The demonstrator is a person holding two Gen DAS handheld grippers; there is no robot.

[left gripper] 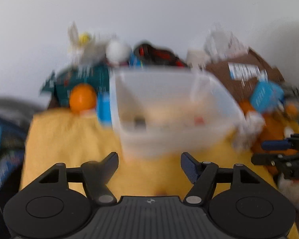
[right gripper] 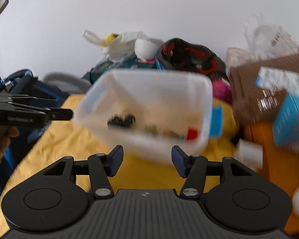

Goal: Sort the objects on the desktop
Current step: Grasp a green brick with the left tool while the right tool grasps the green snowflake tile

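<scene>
Both views are motion-blurred. A clear plastic bin [left gripper: 169, 137] stands on the yellow cloth [left gripper: 69, 139] ahead of my left gripper [left gripper: 149, 163], which is open and empty. The bin [right gripper: 101, 91] also shows in the right wrist view, holding a small black object [right gripper: 121, 120], a red piece [right gripper: 192, 133] and other small items. My right gripper [right gripper: 147, 160] is open and empty just before the bin. The left gripper's fingers [right gripper: 57, 114] reach in from the left of that view; the right gripper's fingers [left gripper: 277, 144] show at the right of the left wrist view.
An orange ball [left gripper: 82, 98] and a blue box [left gripper: 104, 109] lie left of the bin. A brown cardboard box [right gripper: 255, 91], a blue box [right gripper: 291, 123], a black-and-red bag [right gripper: 191, 57] and white plastic bags [right gripper: 119, 43] crowd the back and right. A white wall stands behind.
</scene>
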